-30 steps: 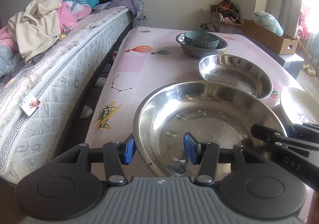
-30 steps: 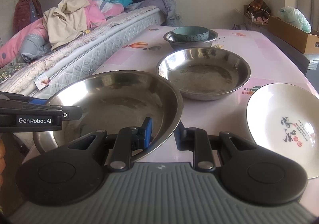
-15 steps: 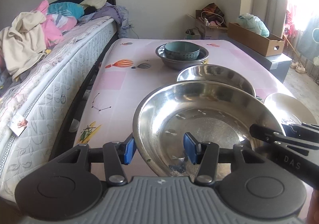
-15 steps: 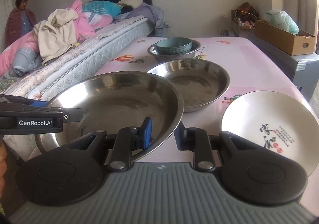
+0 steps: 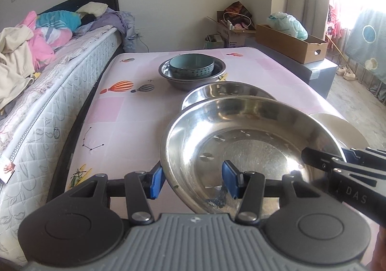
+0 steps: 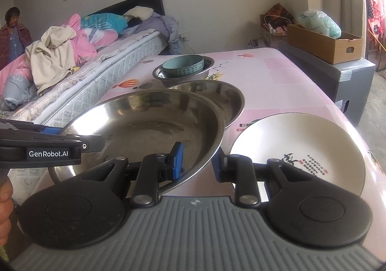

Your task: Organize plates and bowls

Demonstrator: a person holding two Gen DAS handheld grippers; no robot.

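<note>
Large steel basin gripped at opposite rims by both grippers' fingers, overlapping second steel basin just beyond.

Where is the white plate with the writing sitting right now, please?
The white plate lies on the pink table at its right edge in the right wrist view, just right of the two large steel basins.

A bed piled with clothes; cardboard box.

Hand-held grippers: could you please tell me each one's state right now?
Left hand-held gripper: holding the steel basin rim.
Right hand-held gripper: holding the same basin's rim.
</note>
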